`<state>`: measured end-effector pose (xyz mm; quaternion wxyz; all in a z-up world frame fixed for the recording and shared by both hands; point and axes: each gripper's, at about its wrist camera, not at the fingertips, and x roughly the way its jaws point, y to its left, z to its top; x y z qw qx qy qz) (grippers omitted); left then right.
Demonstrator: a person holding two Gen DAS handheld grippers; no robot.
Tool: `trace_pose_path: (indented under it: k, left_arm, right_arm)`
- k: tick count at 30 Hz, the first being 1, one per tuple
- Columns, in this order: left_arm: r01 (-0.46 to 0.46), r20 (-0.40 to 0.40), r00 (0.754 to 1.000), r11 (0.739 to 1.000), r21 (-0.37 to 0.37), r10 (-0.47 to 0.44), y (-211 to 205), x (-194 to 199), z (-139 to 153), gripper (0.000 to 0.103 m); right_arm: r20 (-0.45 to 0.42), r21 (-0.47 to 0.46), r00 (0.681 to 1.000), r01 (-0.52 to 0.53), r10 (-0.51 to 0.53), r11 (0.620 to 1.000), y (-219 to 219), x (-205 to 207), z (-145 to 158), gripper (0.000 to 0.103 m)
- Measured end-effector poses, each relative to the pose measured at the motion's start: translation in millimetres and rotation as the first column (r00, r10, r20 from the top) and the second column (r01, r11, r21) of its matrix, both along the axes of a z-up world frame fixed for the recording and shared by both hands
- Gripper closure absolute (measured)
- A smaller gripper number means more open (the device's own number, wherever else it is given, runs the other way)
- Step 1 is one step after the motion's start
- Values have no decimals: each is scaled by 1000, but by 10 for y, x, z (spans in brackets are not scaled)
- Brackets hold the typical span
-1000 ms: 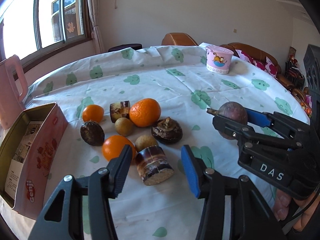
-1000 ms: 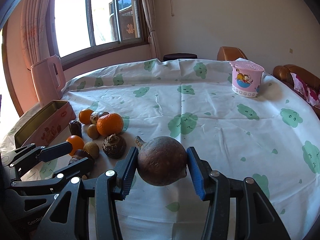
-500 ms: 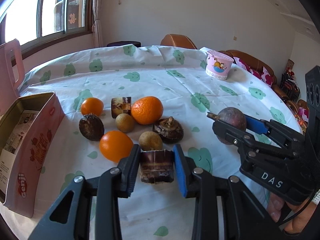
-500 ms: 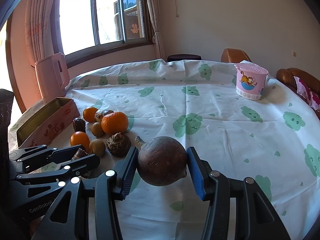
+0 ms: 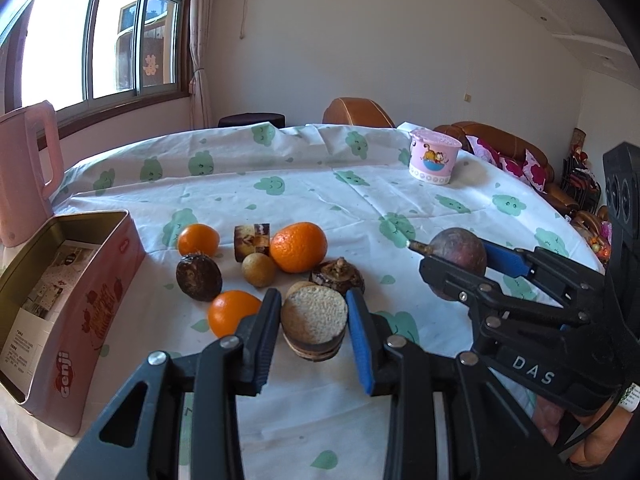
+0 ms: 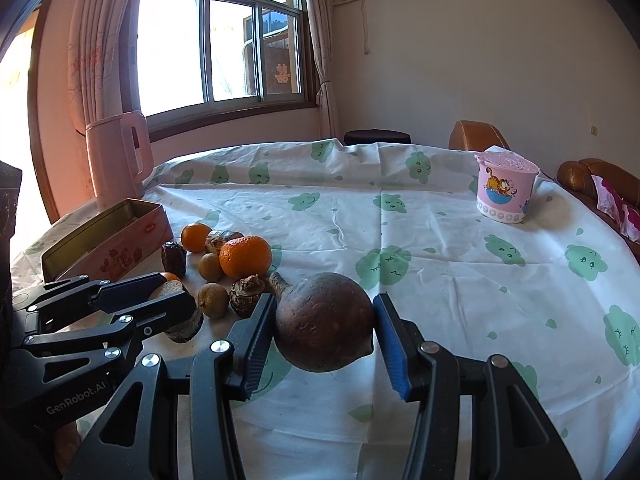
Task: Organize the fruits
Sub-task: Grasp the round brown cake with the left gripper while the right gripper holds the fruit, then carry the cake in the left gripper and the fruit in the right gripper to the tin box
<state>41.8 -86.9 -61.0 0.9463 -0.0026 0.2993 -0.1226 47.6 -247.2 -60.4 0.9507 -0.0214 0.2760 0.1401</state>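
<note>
A: Status of both tools?

B: Left gripper (image 5: 313, 316) has just closed its jaws on the sugarcane piece (image 5: 314, 326), cut face toward the camera, above the table's near edge. Right gripper (image 6: 325, 332) clamps the round brown fruit (image 6: 325, 322), stem pointing left.

A: Deciding relation?

B: Tin box (image 5: 68, 292) lies left of the cane, at the table's left edge; the left hand is nearer, likely first.

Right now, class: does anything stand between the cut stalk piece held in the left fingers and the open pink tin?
Only partly. An orange lies just beside the left gripper on the tin's side, so a low, straight sweep of the stalk piece toward the tin could brush it. Over it, nothing visible blocks the way.
</note>
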Motion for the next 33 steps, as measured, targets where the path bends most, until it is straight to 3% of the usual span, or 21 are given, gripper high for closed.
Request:
trace_pose_path:
  k: [33]
  left_arm:
    - [-28, 159, 987, 1000, -11, 29, 40, -242, 104, 68]
  right_arm:
    - [138, 9, 990, -35, 33, 999, -1, -216, 65, 51]
